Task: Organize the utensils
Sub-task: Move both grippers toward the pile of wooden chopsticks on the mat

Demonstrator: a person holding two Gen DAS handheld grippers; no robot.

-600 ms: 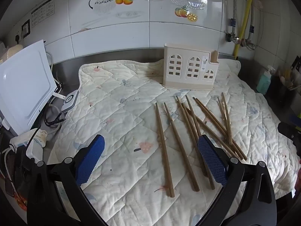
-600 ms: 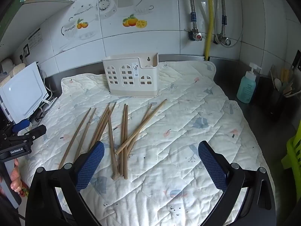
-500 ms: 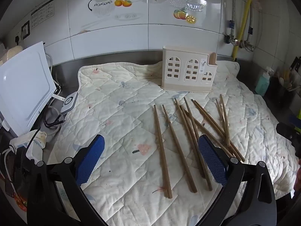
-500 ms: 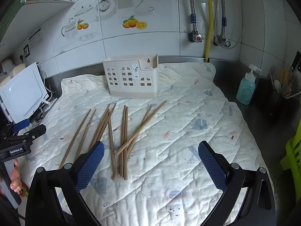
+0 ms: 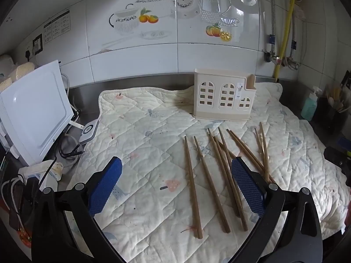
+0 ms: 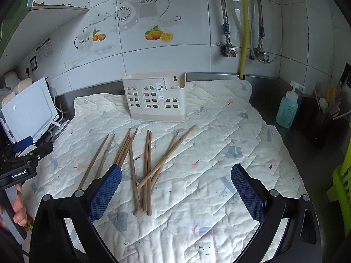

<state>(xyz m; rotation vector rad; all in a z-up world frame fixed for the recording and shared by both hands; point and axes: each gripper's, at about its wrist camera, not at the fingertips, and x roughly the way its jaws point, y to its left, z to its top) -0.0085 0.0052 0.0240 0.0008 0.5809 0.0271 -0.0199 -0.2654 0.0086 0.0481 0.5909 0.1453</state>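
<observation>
Both tongs stand spread wide with nothing between their blue pads. From its own camera the left gripper (image 5: 176,187) hangs above the near part of a quilted cream mat (image 5: 140,144); its right pad overlaps the near ends of a few sticks in the picture, though whether it touches them cannot be told. The right gripper (image 6: 175,194) likewise hovers released over the mat (image 6: 219,153), its left pad close to the near ends of the scattered sticks. At the left edge of the right wrist view, a hand (image 6: 18,210) grips the grey handle of the other tool.

Just beyond the pads lie the wooden chopsticks (image 5: 216,164), loose on the mat and pointing roughly away from the cameras. Two lie apart on the left, nearly parallel; several more cross one another in the middle, and a further pair lies to the right. In the right wrist view the same chopsticks (image 6: 140,160) fan out, with some crossed in a heap near the middle.

Farther back, near the mat's far edge, stands a cream utensil holder (image 5: 223,97) with arched window cut-outs, upright and well apart from the sticks; the right wrist view shows it (image 6: 155,97) too, with its lower compartment at the right.

To the left sits a white appliance (image 5: 35,114) with cables beside it. At the far right stands a teal soap bottle (image 6: 287,107). Behind everything rises a white tiled wall (image 5: 197,54), with a yellow hose (image 6: 245,28) running down it.
</observation>
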